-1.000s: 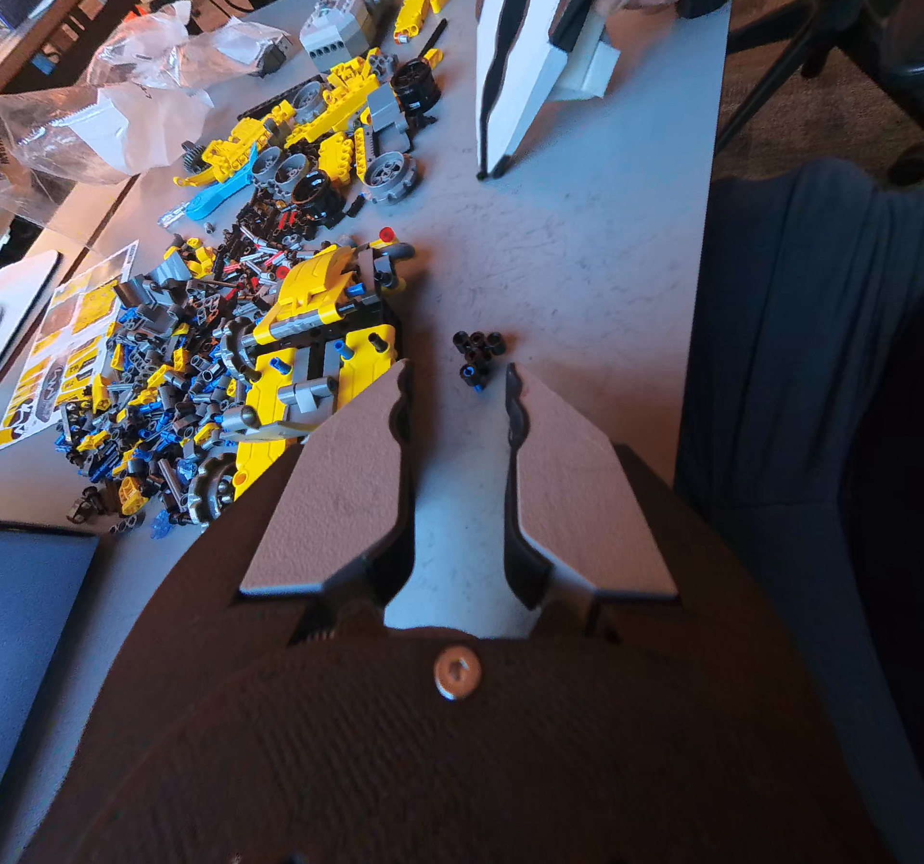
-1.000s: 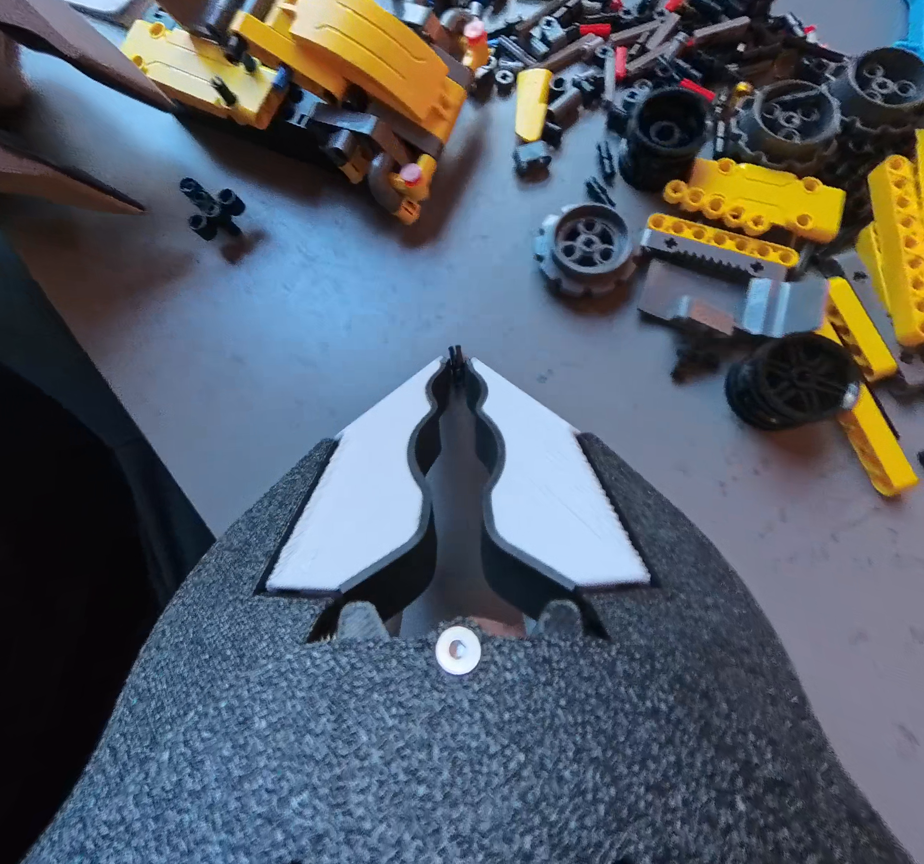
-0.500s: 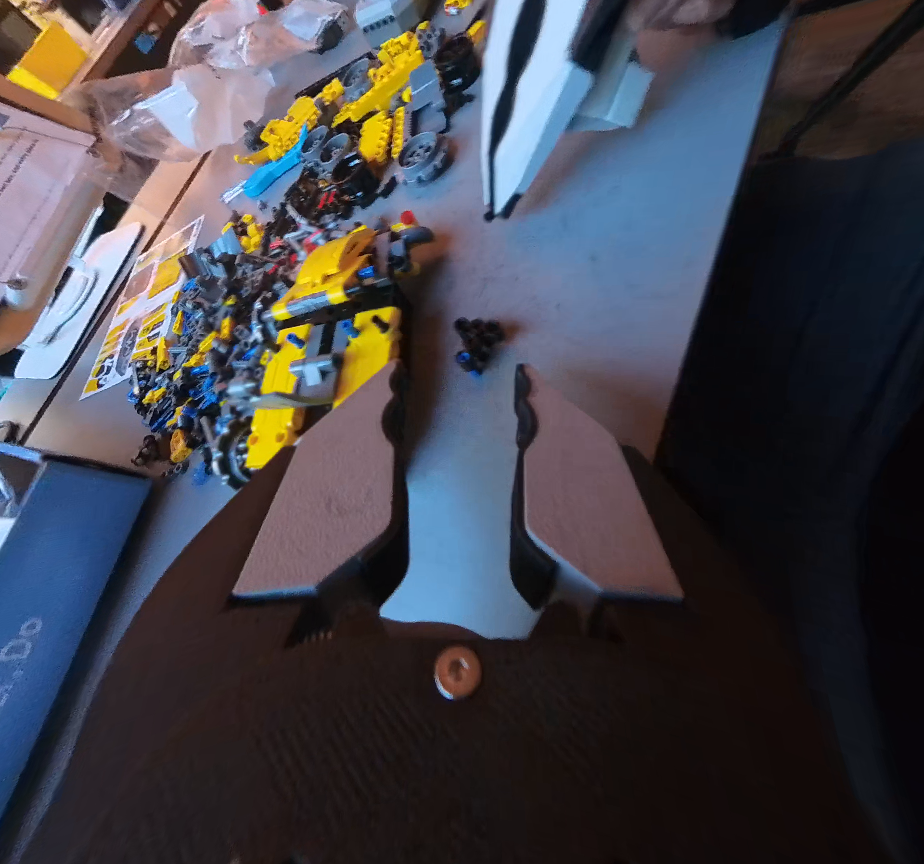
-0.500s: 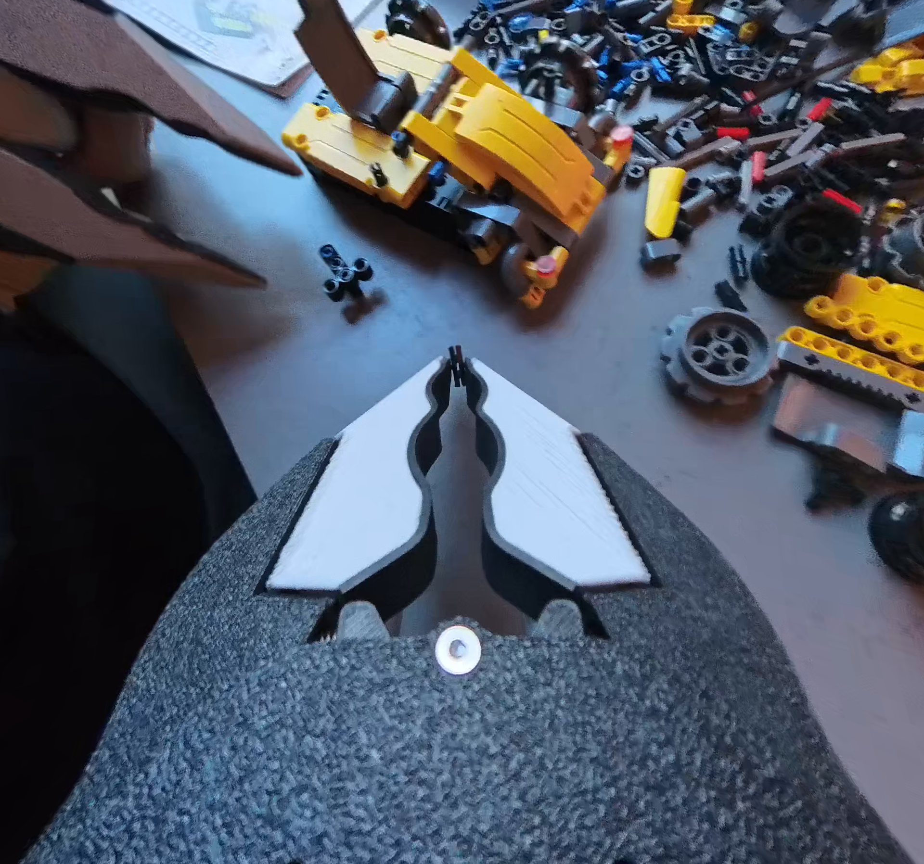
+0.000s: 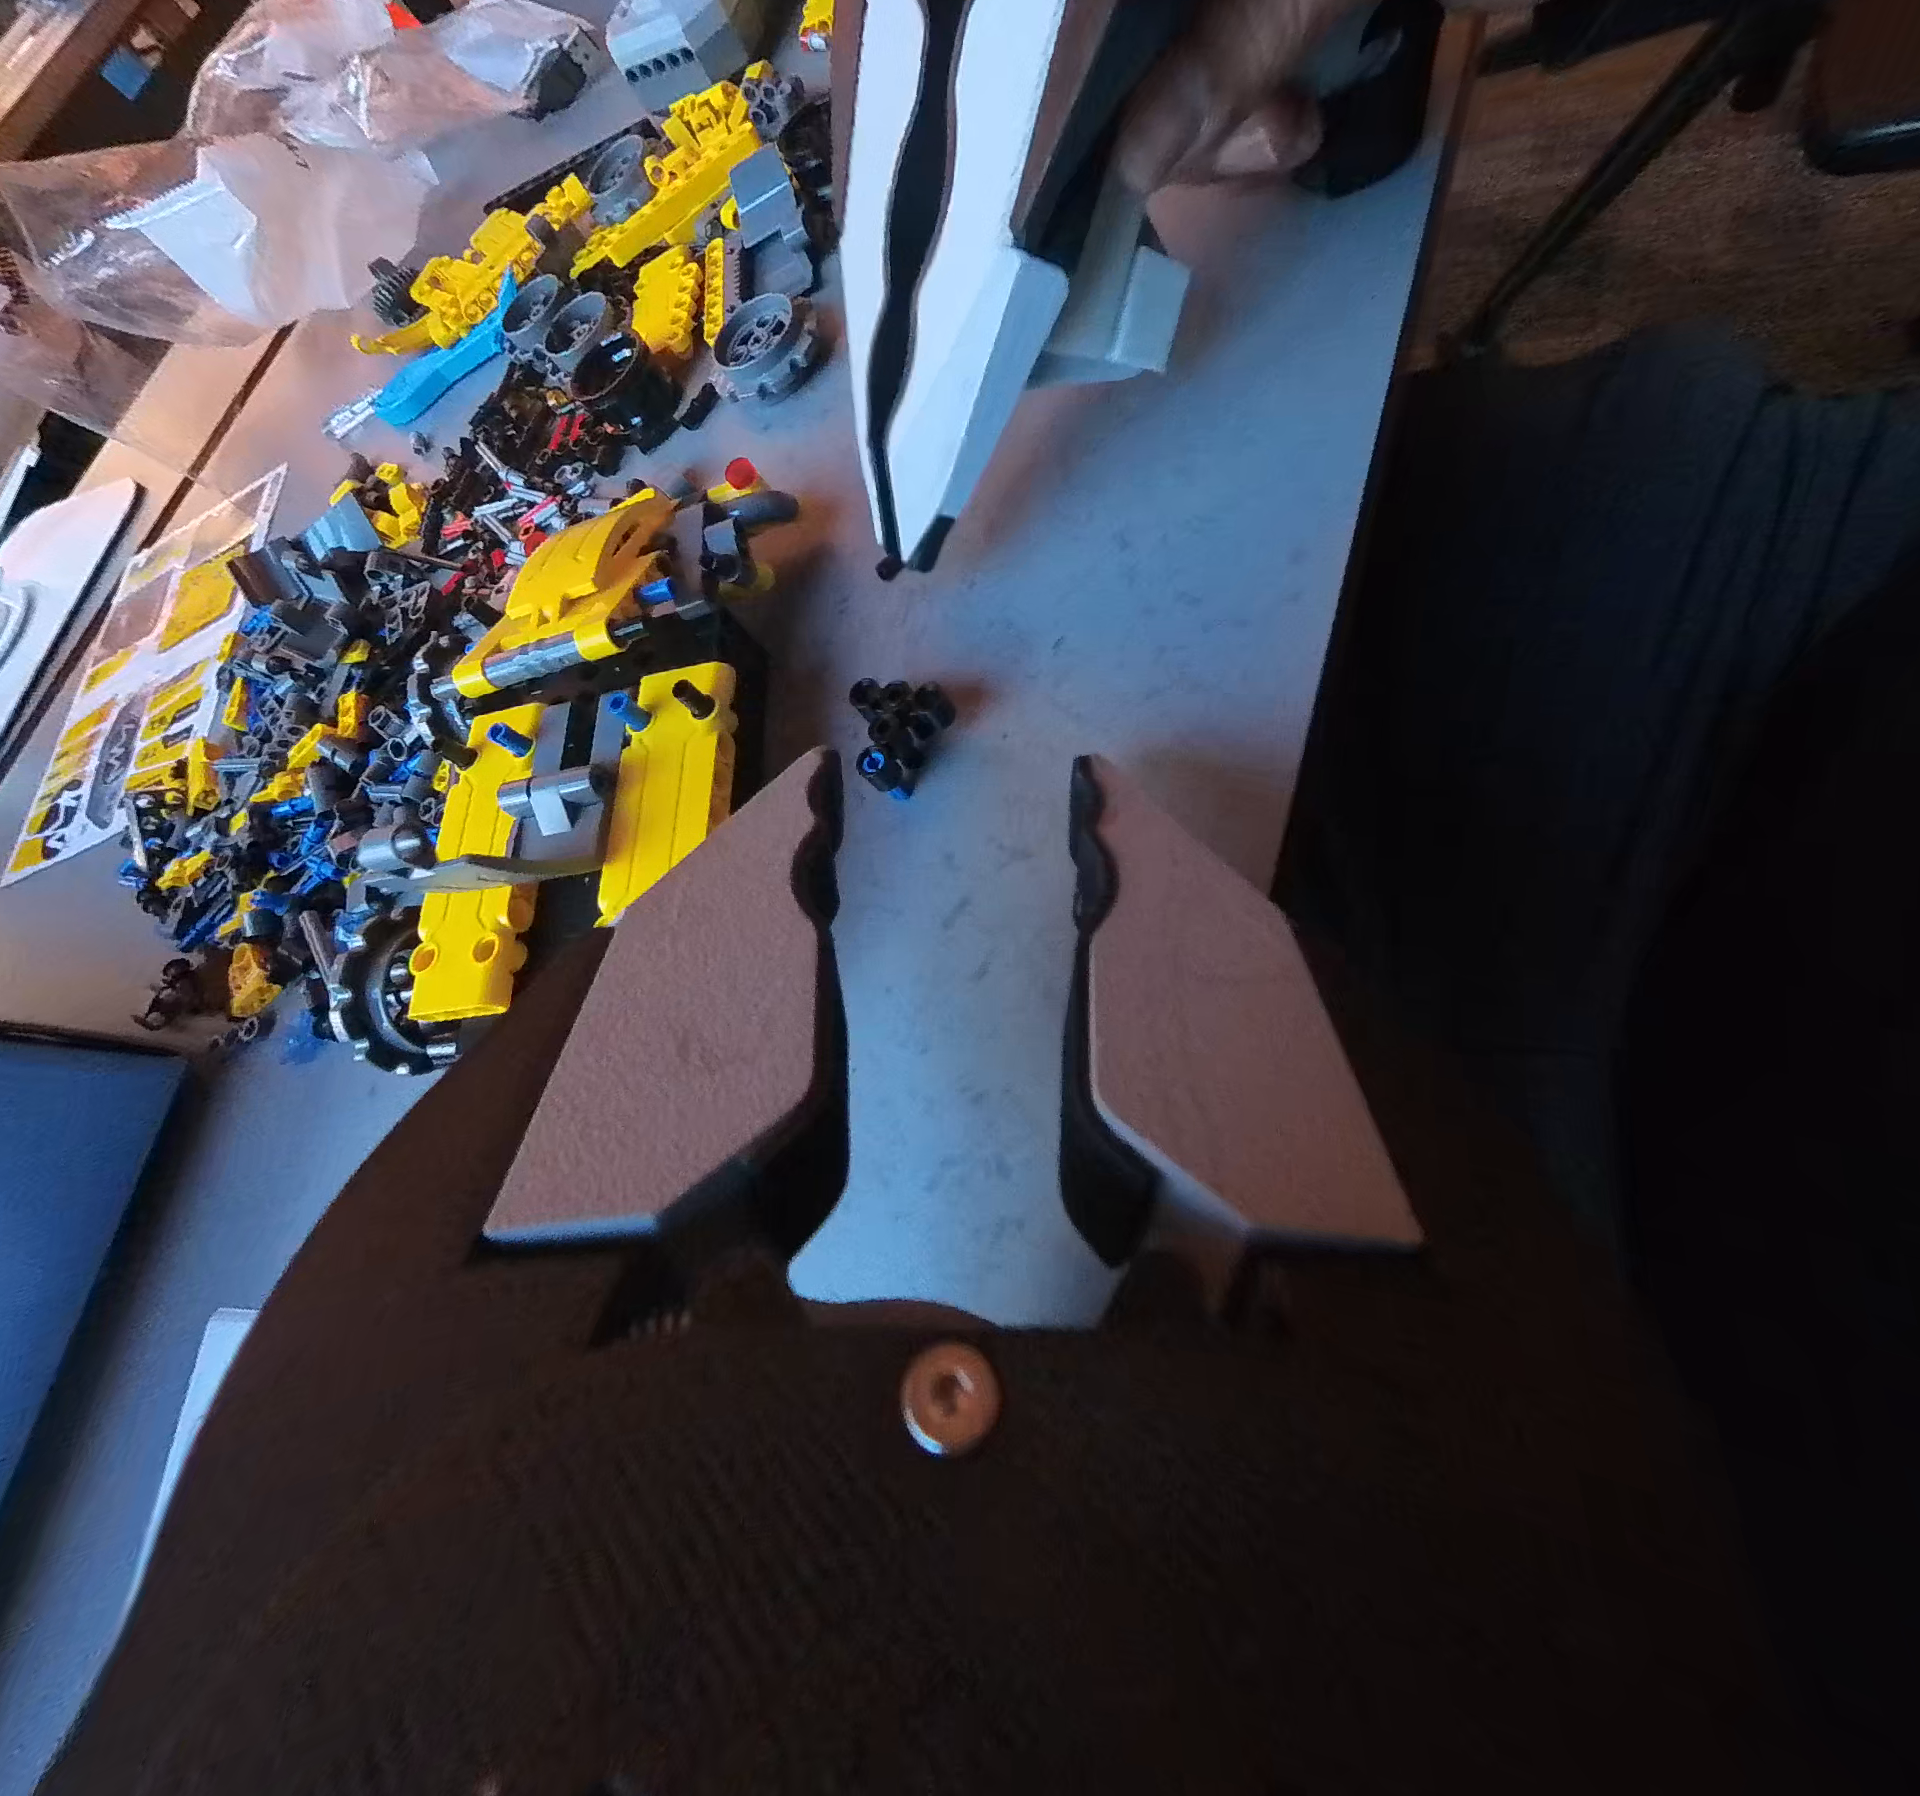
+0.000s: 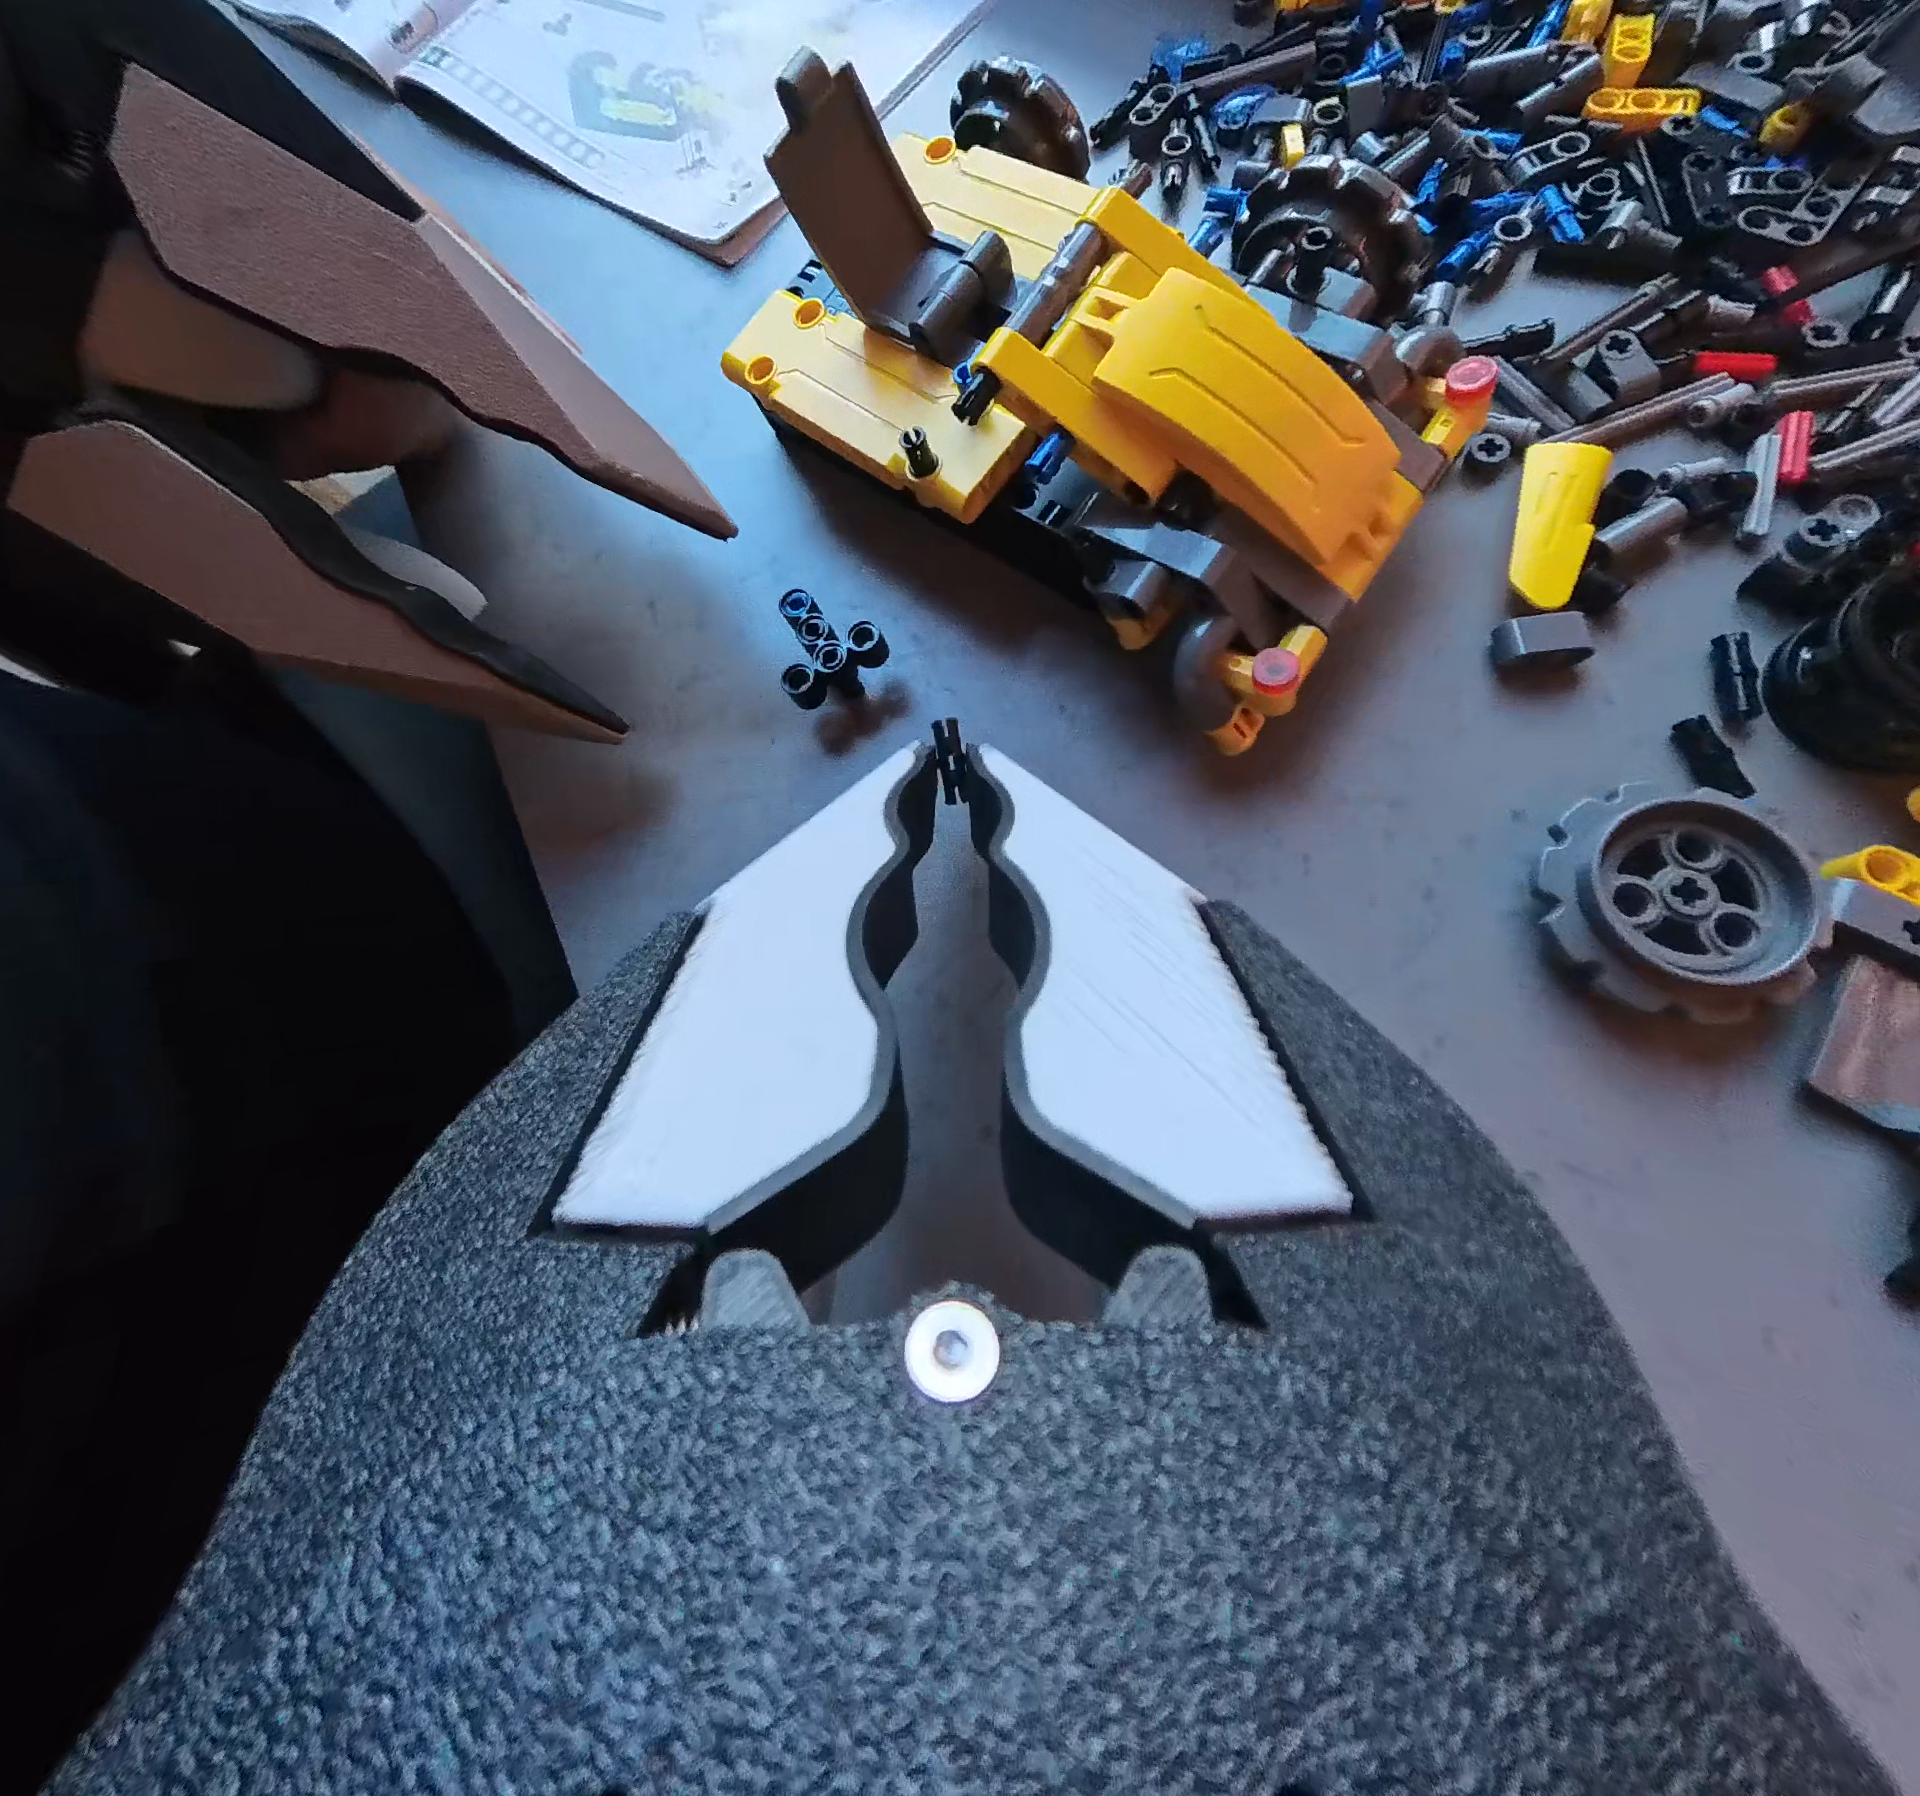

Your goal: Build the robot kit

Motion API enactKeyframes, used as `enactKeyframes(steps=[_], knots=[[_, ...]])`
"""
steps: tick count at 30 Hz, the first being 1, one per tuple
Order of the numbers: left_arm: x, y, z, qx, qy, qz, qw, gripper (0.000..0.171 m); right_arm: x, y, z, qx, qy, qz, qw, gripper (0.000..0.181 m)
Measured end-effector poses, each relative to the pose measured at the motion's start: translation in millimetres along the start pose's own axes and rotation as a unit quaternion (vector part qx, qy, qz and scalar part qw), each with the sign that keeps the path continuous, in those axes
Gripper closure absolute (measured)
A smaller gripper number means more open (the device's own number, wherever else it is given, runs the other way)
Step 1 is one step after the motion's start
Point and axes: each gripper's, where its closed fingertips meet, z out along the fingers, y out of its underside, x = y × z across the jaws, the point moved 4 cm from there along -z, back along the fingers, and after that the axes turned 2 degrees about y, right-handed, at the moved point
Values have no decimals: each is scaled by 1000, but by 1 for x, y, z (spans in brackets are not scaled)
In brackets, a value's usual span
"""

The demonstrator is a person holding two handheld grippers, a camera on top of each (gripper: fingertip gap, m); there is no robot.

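My right gripper (image 6: 948, 757) is shut on a small black pin (image 6: 948, 772) pinched at its fingertips. It hovers just short of a small black connector cluster (image 6: 828, 657) lying on the grey table (image 6: 1299, 915). My left gripper (image 5: 951, 778) is open and empty, with the same cluster (image 5: 896, 720) just beyond its tips. A part-built yellow brick vehicle (image 6: 1091, 416) stands beyond the cluster; in the left wrist view it lies left of my fingers (image 5: 582, 738). The right gripper also shows in the left wrist view (image 5: 899, 557), and the left one in the right wrist view (image 6: 675, 629).
A wide pile of loose yellow, black, blue and grey bricks (image 6: 1610, 136) and wheels (image 6: 1683, 899) covers the table. An instruction booklet (image 6: 582, 32) lies beyond the vehicle. Plastic bags (image 5: 260, 167) and a grey block (image 5: 707, 1) sit at the far end. The table edge (image 5: 1340, 707) runs along the right. The left gripper's tips are roughly 6 cm from the right gripper's. To the grey block (image 5: 707, 1): right tips about 30 cm, left tips about 35 cm.
My right gripper has carried the black pin from the wheel area toward the connector cluster and the left gripper. The left gripper stayed open and shifted only slightly.
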Motion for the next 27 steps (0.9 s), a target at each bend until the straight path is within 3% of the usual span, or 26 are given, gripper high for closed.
enactKeyframes(steps=[8, 27], knots=[[4, 1, 2, -9, -4, 22, 1000, 131, 9, 9, -4, -23, 37, -15, 999, 175], [5, 2, 3, -15, -1, 24, 1000, 130, 15, 10, -3, -32, 42, 2, 999, 164]])
